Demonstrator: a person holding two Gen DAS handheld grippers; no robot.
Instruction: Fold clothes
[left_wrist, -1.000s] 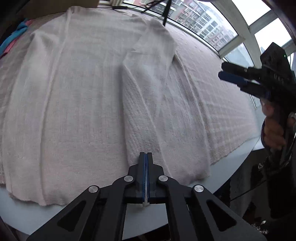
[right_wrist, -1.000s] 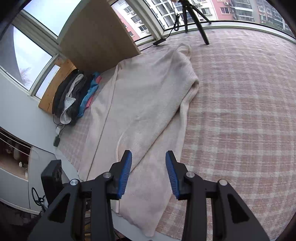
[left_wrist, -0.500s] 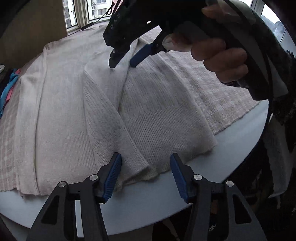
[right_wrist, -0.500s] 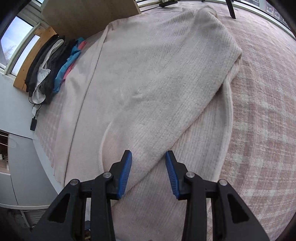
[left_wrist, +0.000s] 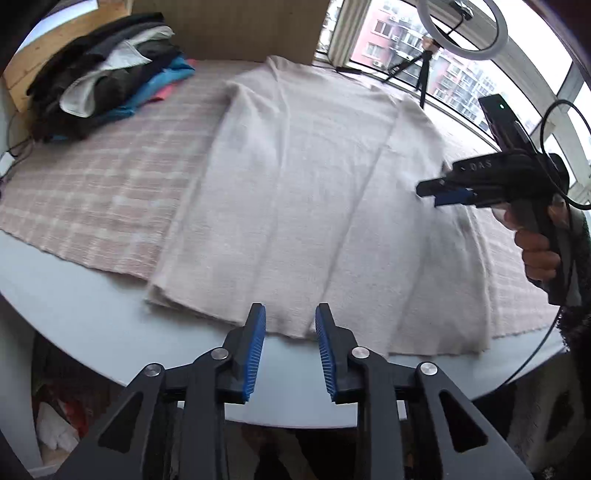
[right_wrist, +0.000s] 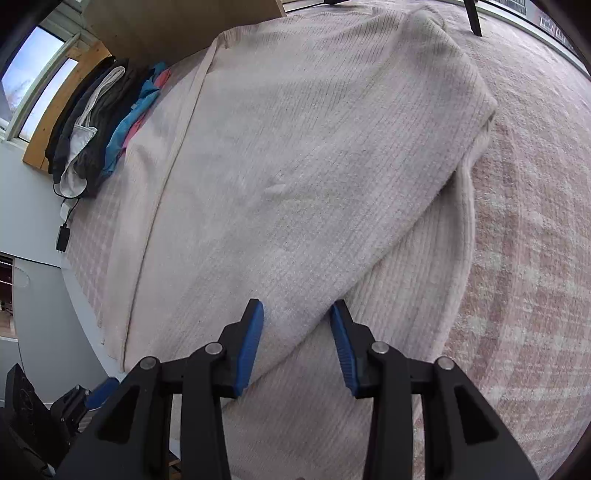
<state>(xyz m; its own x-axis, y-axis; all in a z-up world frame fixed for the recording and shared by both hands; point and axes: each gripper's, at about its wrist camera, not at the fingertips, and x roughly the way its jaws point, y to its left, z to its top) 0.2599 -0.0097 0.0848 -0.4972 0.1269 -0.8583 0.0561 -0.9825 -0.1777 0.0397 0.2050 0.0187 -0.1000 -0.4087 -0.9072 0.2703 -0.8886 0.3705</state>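
A cream ribbed-knit sweater, partly folded, is spread beneath both part-open, empty grippers, the left gripper closing, the right gripper steady.

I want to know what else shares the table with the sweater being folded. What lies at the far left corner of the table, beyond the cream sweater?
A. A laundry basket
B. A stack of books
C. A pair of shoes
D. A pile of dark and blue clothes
D: a heap of dark and blue clothes lies on the checked cloth to the left of the cream sweater.
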